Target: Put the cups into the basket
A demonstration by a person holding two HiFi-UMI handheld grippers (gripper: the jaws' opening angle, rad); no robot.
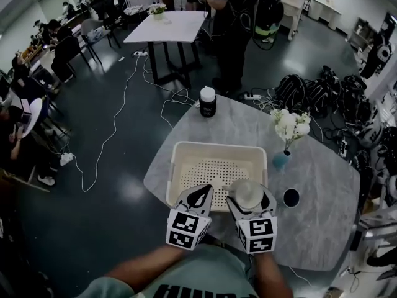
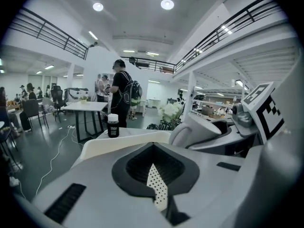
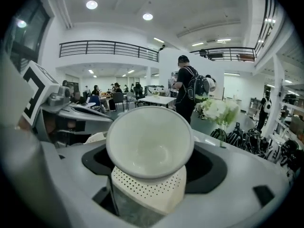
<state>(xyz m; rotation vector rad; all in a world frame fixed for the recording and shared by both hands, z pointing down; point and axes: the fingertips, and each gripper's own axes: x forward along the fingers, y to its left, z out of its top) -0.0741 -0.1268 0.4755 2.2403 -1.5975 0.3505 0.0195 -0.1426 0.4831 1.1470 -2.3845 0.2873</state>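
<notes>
A cream basket (image 1: pixel 217 148) with a perforated floor stands on the grey marble table (image 1: pixel 322 185). Over its near right corner hangs a white cup (image 1: pixel 245 193), and my right gripper (image 1: pixel 248 198) is shut on it. In the right gripper view the cup (image 3: pixel 148 144) is tilted with its mouth towards the camera, above the basket's wall (image 3: pixel 152 189). My left gripper (image 1: pixel 197 198) hovers beside it over the basket's near edge, shut and holding nothing; the basket's floor (image 2: pixel 156 186) shows through the jaws' cutout. A dark cup (image 1: pixel 291 197) sits on the table right of the basket.
White flowers (image 1: pixel 290 126) in a teal vase (image 1: pixel 280 160) stand just right of the basket's far corner. A black jar with a white lid (image 1: pixel 208 101) is at the table's far edge. A person (image 1: pixel 232 30), cables and bags are on the floor beyond.
</notes>
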